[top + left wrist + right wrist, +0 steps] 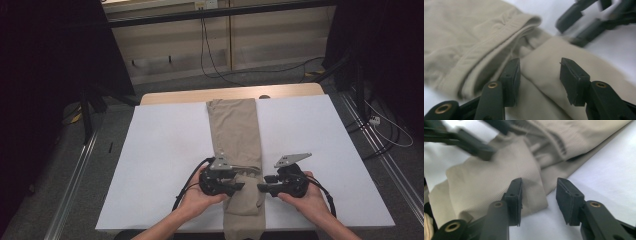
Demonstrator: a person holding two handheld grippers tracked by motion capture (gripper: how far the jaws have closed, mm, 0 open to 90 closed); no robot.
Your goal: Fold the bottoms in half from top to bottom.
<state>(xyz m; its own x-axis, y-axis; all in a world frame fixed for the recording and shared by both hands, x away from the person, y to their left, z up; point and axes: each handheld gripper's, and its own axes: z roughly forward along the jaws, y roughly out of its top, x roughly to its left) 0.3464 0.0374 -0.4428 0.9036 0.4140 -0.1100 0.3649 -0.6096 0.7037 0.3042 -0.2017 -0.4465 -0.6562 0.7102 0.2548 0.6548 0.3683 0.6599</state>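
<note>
Now the trousers (235, 135) run lengthwise away from the person, flanked near their folded end by the half-open, empty left gripper (239, 186) and right gripper (262, 188).

i see my two hand-held tools as matte black: the left gripper (239, 186) and the right gripper (261, 188) each carry a grey three-cornered plate on top and trail a black cable toward the lower edge of the high view. up close, each jaw ends in a blocky black pad, with brass-ringed rivets along the arms. my forearms are bare, no sleeves.
</note>
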